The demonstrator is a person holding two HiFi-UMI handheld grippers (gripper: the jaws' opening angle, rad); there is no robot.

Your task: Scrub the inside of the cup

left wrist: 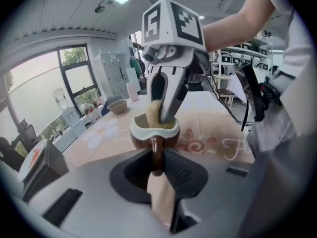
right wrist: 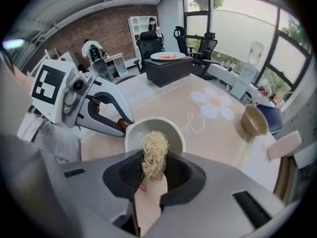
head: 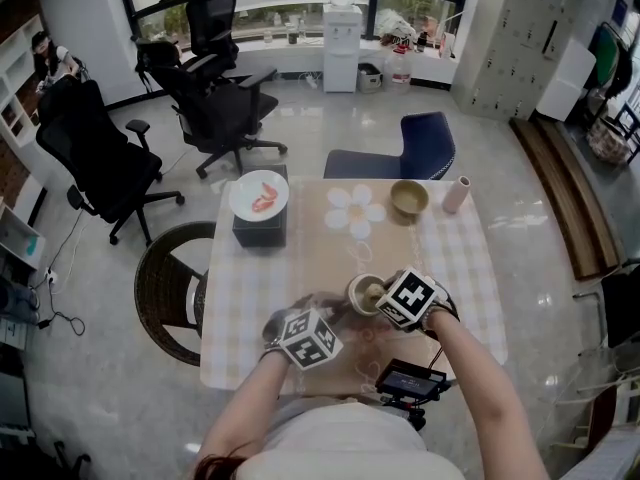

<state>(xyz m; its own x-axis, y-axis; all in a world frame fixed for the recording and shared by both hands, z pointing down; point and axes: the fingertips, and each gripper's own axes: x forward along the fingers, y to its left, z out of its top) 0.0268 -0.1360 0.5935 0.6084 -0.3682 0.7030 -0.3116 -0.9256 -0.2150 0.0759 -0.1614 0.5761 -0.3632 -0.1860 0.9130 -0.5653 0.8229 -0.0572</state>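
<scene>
At six o'clock on the checked cloth table (head: 455, 268), the left gripper (left wrist: 156, 158) pinches the handle of the brown-and-white ceramic cup (left wrist: 153, 132). The right gripper (right wrist: 151, 175) squeezes a pale stringy scrubber (right wrist: 154, 155) dipped inside the cup. Scrubbing looks under way, not finished.

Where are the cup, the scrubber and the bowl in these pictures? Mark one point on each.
cup (right wrist: 137, 134): right gripper view, on its pale inner wall.
scrubber (right wrist: 155, 156): right gripper view, middle of the fibre bundle.
bowl (head: 409, 199): head view, on its inside.
</scene>
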